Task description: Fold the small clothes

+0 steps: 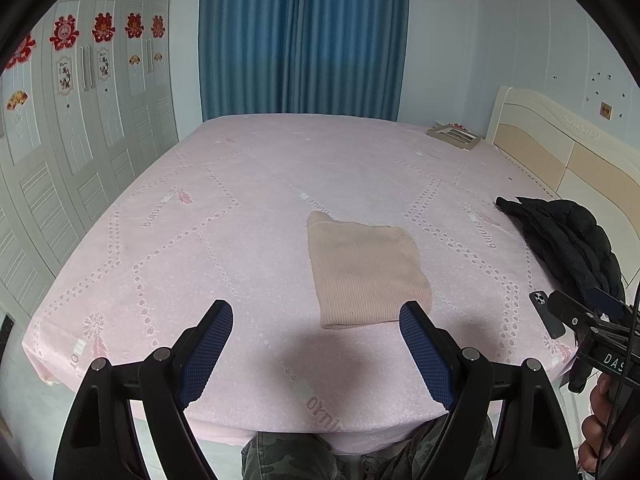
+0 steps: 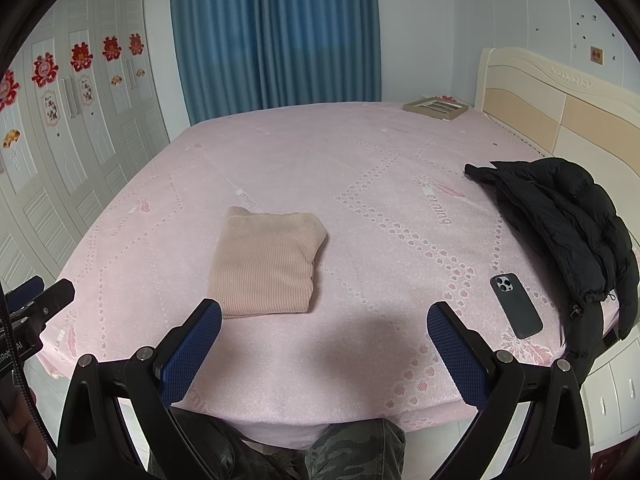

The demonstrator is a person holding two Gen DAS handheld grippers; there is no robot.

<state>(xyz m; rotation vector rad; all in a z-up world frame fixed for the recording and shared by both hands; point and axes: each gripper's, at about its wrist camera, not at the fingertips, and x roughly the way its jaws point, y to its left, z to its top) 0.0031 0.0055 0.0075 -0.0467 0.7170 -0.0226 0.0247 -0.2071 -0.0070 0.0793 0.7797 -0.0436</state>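
Pale pink lettering that reads roughly "orning" repeats across the pink bed cover (image 2: 360,184), beside feather motifs and dotted heart lines; the letters "DAS" show in white on the body of the right gripper as seen from the left wrist view, and a partial "Rod AI" label on the left gripper's body shows at the left edge of the right wrist view. One folded pink knit garment (image 2: 266,260) lies flat on the near middle of the bed, a neat rectangle with its ribbing running near to far. The left gripper (image 1: 316,316) hangs spread wide just short of the garment's near edge, holding nothing; the right gripper (image 2: 324,316) is likewise spread and empty, near the garment's right side. One dark phone (image 2: 516,306) lies camera-up to the right, one black puffer jacket (image 2: 560,216) is heaped at the right edge, and one flat box (image 2: 435,107) sits at the far right corner. Red paper cut-outs decorate the wardrobe doors (image 2: 80,140) on the left.
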